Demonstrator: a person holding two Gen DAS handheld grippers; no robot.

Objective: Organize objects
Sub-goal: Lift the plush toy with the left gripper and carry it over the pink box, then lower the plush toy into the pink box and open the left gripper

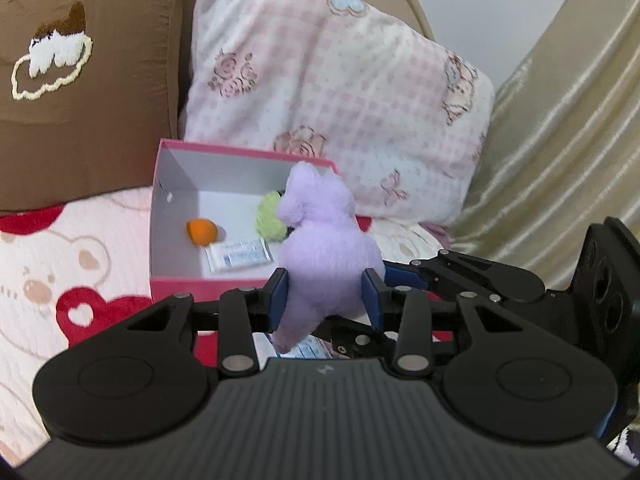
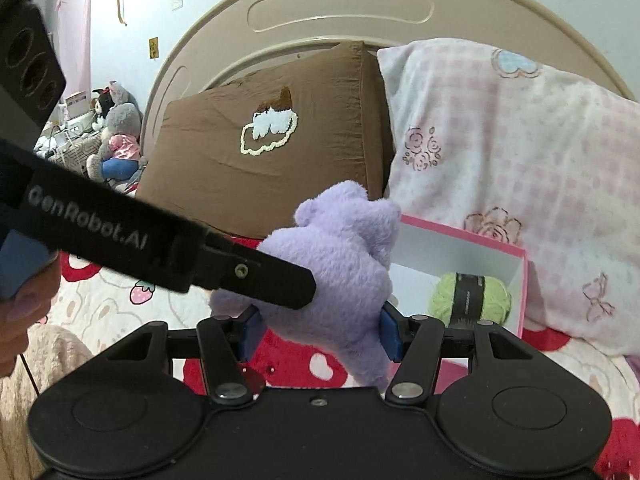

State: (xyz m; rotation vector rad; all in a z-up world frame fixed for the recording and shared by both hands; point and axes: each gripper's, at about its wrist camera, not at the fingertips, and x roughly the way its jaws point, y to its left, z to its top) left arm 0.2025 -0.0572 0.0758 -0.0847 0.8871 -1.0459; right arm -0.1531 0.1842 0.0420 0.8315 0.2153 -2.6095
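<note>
A lilac plush toy hangs above the near edge of a pink box with a white inside. My left gripper is shut on the toy's lower body, blue pads pressing both sides. My right gripper is shut on the same plush toy from the other side, and one of the left gripper's fingers crosses in front of it. In the pink box lie an orange ball, a green yarn skein and a white packet.
A brown pillow and a pink checked pillow lean on the beige headboard behind the box. The bed cover has bears and red hearts. Soft toys sit far left. Gold fabric hangs on the right.
</note>
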